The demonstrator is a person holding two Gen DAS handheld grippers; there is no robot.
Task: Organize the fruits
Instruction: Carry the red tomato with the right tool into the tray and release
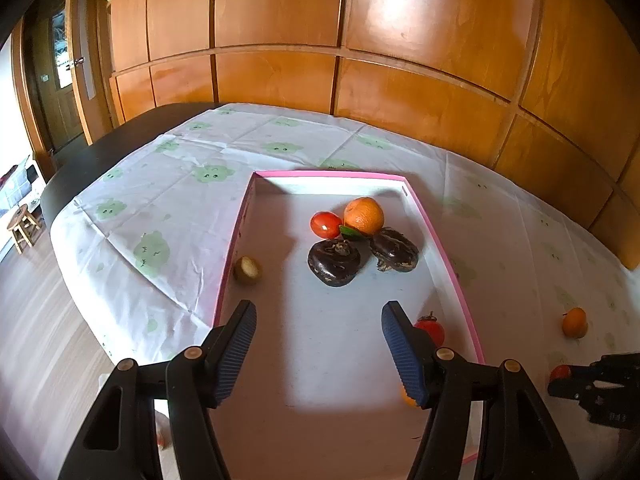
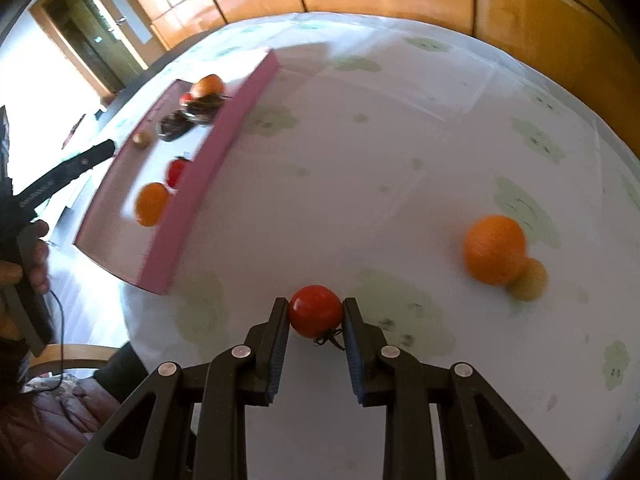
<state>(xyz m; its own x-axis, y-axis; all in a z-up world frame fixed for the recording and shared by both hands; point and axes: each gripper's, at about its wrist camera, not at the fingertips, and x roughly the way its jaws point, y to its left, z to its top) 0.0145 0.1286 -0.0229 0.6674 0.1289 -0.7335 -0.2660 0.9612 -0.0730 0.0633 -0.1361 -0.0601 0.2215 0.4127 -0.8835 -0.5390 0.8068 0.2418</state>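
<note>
The right hand-held gripper (image 2: 316, 318) pointed steeply down over the bench (image 2: 360, 140), clenched on a small red tomato (image 2: 315, 316) pinched between its two pads, stem end toward the camera. The left hand-held gripper (image 1: 319, 344) hung tilted down over the near end of the pink-rimmed tray (image 1: 440, 248), its jaws released and nothing between them. In the right wrist view a hand (image 2: 28, 264) gripped the left tool's handle at the frame's left edge.

Inside the tray lay an orange (image 1: 364, 215) touching a red tomato (image 1: 325, 225), with two dark brown fruits (image 1: 334, 262) just in front of them and a small brownish fruit (image 1: 248, 270) against the left wall. Nearer the gripper, a second red fruit (image 1: 434, 328) sat beside the right wall, partly hidden by the right finger, and another orange (image 2: 151, 204) rested at the near end.

Out on the patterned cloth, well apart from the tray, stood one more orange (image 2: 495, 250) with a blurred brownish fruit (image 2: 528, 280) touching it.
</note>
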